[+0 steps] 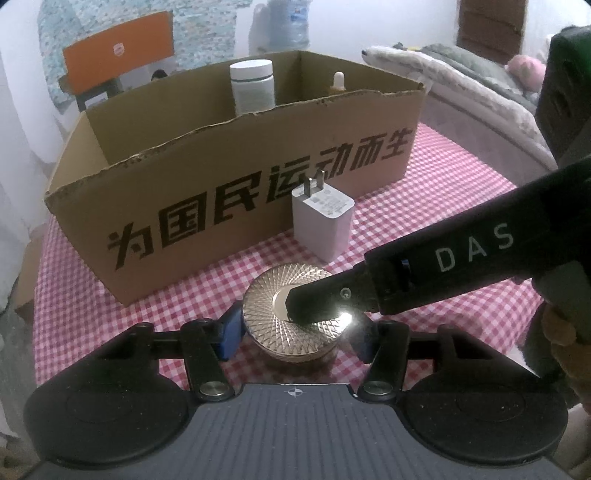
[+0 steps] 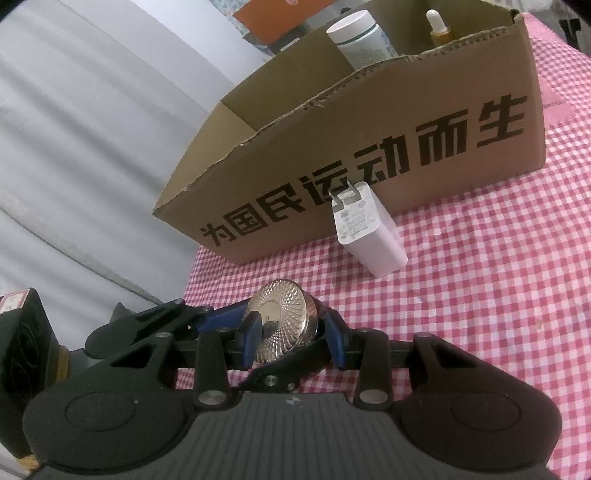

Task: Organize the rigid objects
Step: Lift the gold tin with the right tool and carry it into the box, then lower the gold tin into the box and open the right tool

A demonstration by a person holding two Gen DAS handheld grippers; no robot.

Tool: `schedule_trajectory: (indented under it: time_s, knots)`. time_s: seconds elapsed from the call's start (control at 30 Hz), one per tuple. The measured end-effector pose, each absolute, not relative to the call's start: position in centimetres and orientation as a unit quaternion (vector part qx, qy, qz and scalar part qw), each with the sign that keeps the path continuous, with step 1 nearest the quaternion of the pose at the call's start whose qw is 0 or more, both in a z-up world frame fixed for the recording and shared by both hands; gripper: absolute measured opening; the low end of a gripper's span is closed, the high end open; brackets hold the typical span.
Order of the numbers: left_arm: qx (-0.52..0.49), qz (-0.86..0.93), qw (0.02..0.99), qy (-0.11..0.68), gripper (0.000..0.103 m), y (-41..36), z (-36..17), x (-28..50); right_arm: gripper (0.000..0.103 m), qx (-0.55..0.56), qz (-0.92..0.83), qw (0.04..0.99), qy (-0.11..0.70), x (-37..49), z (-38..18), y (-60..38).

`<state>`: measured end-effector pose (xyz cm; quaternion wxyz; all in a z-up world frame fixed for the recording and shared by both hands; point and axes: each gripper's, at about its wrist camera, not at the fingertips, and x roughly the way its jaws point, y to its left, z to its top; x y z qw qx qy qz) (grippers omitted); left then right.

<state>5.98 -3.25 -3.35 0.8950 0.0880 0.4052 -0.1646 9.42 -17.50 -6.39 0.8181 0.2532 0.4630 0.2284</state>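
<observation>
A round gold jar (image 1: 295,321) (image 2: 282,317) with a ribbed shiny lid stands on the pink checked cloth (image 1: 454,177) in front of a cardboard box (image 1: 258,206) (image 2: 388,147). My left gripper (image 1: 301,332) has a pad on each side of the jar and is shut on it. From the right, my right gripper's black finger (image 1: 443,254) lies across the lid. In the right wrist view my right gripper (image 2: 293,332) has one pad on the lid and the other against the jar's side. A white charger (image 1: 321,221) (image 2: 369,236) stands upright beside the box.
Inside the box stand a white bottle (image 1: 253,86) (image 2: 360,35) and a small dropper bottle (image 1: 338,83) (image 2: 437,26). The table's left edge (image 2: 188,280) runs close to the jar. Bedding (image 1: 461,74) lies behind on the right, and an orange box (image 1: 118,48) stands far back left.
</observation>
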Motion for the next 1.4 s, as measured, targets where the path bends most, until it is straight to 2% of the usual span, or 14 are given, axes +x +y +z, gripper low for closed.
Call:
schedule_trajectory:
  time_s: [0.3, 0.6, 0.83, 1.1, 1.4]
  knots:
    - [0.091, -0.168, 0.907, 0.376, 0.057, -3.1, -0.8, 4.1, 0.040, 0.247, 0.235, 0.826, 0.448, 8.1, -4.4, -17.7]
    - [0.091, -0.165, 0.933, 0.306, 0.057, -3.2, 4.9, 4.0, 0.041, 0.230, 0.260, 0.857, 0.381, 7.3, 1.9, -18.2]
    - [0.099, -0.171, 0.944, 0.264, 0.057, -4.5, 8.0, 7.1, 0.041, 0.204, 0.269, 0.883, 0.325, 8.9, 6.9, -19.0]
    - [0.080, -0.198, 0.928, 0.305, 0.057, -6.0, 6.9, 14.2, 0.041, 0.198, 0.247, 0.885, 0.341, 14.5, 7.5, -21.3]
    - [0.052, -0.214, 0.886, 0.408, 0.057, -7.3, 2.6, 22.1, 0.041, 0.188, 0.203, 0.864, 0.420, 22.2, 3.2, -23.2]
